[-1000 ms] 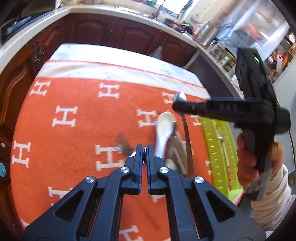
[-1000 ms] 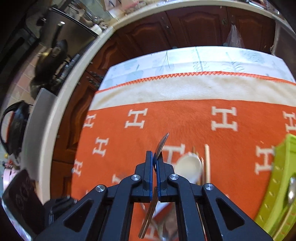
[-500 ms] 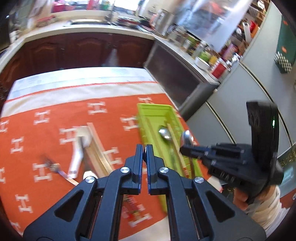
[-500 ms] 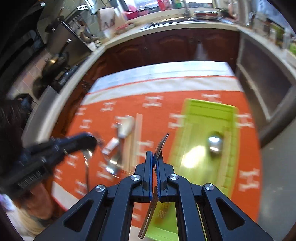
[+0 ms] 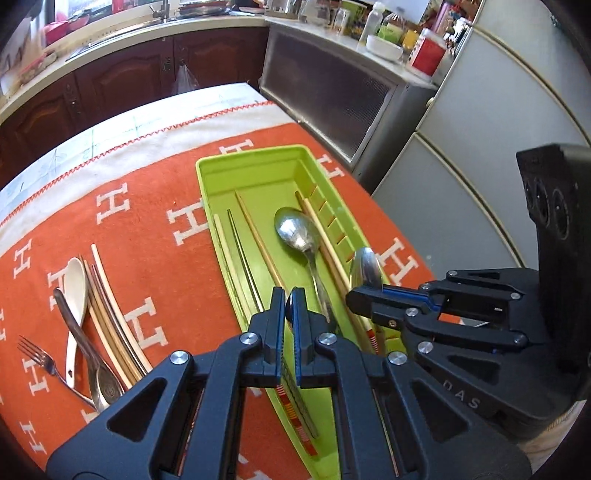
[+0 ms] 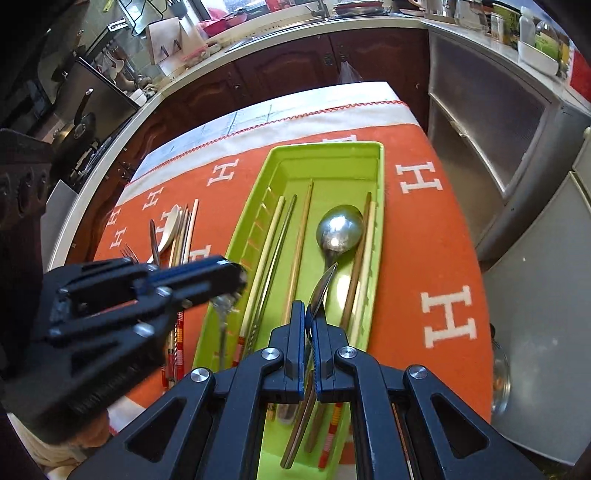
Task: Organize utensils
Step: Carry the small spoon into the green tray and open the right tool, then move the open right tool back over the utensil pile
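Both grippers clamped — right gripper (image 6: 309, 326) on a metal spoon (image 6: 322, 286), left gripper (image 5: 289, 308) on a utensil hidden edge-on — above the green tray (image 6: 325, 149): lower handle-first, lengthwise beside the chopsticks (image 6: 300, 236), then release.

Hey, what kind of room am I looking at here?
Most likely a home kitchen. Dark wood cabinets run under a pale countertop with a sink tap, a pan sits on a stove, and a green utensil tray rests on an orange cloth.
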Demonstrator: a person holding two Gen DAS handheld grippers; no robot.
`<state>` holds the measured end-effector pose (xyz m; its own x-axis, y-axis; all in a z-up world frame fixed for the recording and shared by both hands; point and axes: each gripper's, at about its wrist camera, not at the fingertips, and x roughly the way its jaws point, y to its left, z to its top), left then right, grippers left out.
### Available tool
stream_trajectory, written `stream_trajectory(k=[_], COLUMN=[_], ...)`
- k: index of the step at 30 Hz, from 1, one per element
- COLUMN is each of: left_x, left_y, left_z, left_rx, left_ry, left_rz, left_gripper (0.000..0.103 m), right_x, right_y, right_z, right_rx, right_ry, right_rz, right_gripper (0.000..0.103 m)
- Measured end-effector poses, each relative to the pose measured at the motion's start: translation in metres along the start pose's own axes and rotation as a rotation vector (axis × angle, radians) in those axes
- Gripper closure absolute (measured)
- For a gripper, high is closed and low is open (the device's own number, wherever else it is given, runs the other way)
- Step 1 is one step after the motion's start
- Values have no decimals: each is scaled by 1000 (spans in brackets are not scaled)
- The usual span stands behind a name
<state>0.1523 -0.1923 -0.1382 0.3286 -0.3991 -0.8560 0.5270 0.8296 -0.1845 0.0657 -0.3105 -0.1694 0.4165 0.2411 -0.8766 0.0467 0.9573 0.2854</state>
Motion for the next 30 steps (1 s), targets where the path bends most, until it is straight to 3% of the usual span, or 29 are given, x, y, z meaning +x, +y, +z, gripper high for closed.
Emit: stream_trajectory(k=[7,12,14,18,23,30], left_x=[3,-12,-21,-40,-62,-105], left_y=[6,10,13,19,32,53], left_z=[0,-5,-8,-16,-29,-55], left_rx=[-12,-34,-52,-79,-127,-181], left_ry=[13,6,-1,-18,-30,-81], left_rz=[-7,-6,-6,36,97,163], left_gripper=[101,100,95,84,84,84], right_x=[19,2,-7,-17,-27,-33], right_y=[9,16,20,29,43,66], right_z=[12,10,6,-2,-16,-33], right_rx=[14,13,7,14,5,-3], right_ry=[21,-31,-51,-75,-99,-87], right_rz=[-9,-1,-8,-1,-55,-52], right_gripper=[94,72,67,67,66,63])
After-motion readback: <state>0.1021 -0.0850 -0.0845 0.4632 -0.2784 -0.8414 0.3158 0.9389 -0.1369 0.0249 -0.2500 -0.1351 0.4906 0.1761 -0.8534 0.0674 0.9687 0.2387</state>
